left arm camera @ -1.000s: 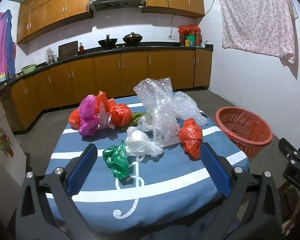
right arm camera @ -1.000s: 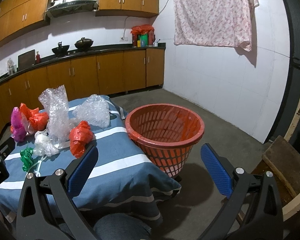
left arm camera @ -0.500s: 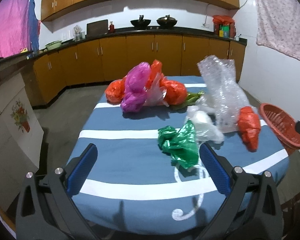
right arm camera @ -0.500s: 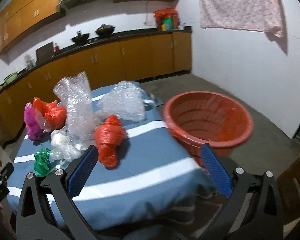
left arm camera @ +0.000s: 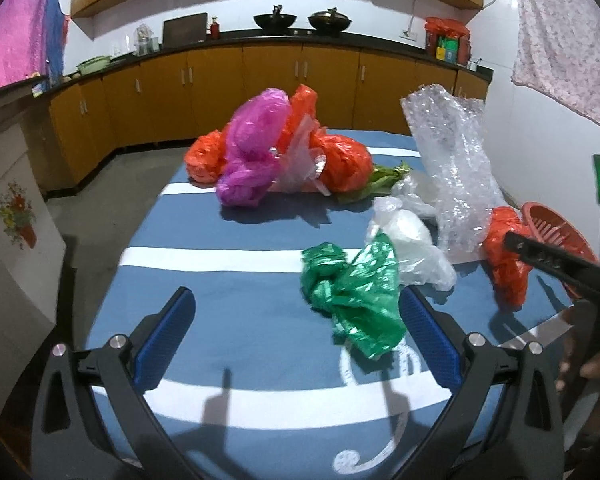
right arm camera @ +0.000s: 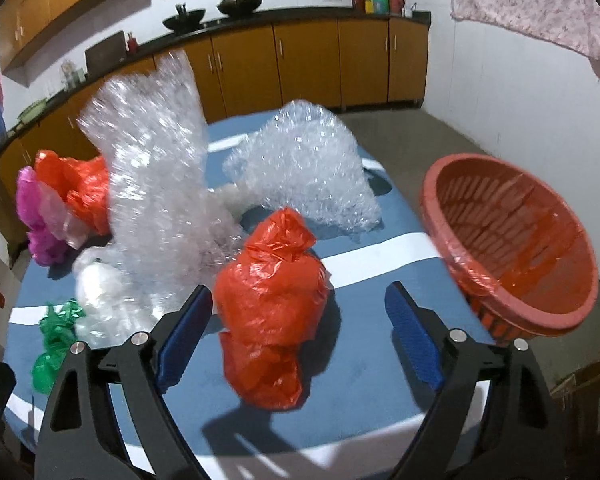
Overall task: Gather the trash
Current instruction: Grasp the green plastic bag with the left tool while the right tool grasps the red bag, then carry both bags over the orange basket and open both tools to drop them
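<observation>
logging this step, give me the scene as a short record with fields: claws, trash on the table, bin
left claw: open, empty, green bag just ahead by its right finger
right claw: closing, red bag between its fingers, no pad contact seen
table: also bubble wrap, white bag, purple bag
basket: beside the table, orange liner, no loose trash seen

Basket [left arm camera: 556, 232] half hidden behind the right tool's [left arm camera: 556, 260] arm, leafy greens [left arm camera: 384, 178] mostly covered by bags beyond the left tool [left arm camera: 296, 336], tall bubble wrap [right arm camera: 152, 168] motion-blurred, counter's [right arm camera: 360, 380] near edge cut off.
</observation>
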A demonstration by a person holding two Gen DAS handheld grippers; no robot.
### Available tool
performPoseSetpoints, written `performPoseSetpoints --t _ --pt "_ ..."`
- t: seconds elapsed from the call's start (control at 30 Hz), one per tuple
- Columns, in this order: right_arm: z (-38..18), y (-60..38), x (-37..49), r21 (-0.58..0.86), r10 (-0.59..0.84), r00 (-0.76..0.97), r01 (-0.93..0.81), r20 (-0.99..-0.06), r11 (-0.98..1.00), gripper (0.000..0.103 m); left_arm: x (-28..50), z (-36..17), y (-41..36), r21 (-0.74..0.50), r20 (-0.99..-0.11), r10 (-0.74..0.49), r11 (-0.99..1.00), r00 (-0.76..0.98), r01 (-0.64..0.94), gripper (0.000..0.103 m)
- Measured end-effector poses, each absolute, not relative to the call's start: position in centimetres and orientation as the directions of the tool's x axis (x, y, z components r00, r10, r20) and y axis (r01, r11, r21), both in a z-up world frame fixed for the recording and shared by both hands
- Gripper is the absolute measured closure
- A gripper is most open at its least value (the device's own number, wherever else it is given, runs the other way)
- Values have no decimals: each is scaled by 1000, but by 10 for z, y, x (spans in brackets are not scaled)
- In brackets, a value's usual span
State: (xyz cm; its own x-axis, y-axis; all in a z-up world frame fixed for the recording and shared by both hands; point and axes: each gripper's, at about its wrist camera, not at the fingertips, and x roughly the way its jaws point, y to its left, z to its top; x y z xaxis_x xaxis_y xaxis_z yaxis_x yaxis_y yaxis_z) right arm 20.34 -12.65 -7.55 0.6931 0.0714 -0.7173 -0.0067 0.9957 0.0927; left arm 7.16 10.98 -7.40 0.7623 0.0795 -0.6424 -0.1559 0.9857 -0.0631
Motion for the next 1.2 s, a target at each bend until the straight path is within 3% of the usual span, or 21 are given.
performPoseSetpoints --t 0.03,0.1,0.2,0.63,0.8,0.97,1.2 --pt "-78 -127 206 91 76 688 -14 -722 996 22 75 -75 109 -68 -645 72 986 761 -150 4" --pt "-83 -126 209 86 89 667 -38 -739 996 43 83 -79 104 -69 -653 61 988 755 -140 4" --pt "-85 -128 207 86 100 663 -54 -742 995 53 94 -85 97 -70 -673 52 989 738 -133 5" --pt "-82 -143 199 95 94 676 -36 -731 995 54 114 -110 123 -102 -759 66 971 648 -218 44" --pt "-82 -147 197 101 99 675 -37 -731 994 56 121 -115 135 -114 -776 46 971 629 -211 74" --pt "-78 -151 191 112 107 688 -37 -718 993 57 120 -110 137 -118 -761 30 976 649 -183 87" --pt "-57 -163 180 132 115 732 -35 -671 991 57 117 -81 126 -124 -712 -3 985 702 -121 88"
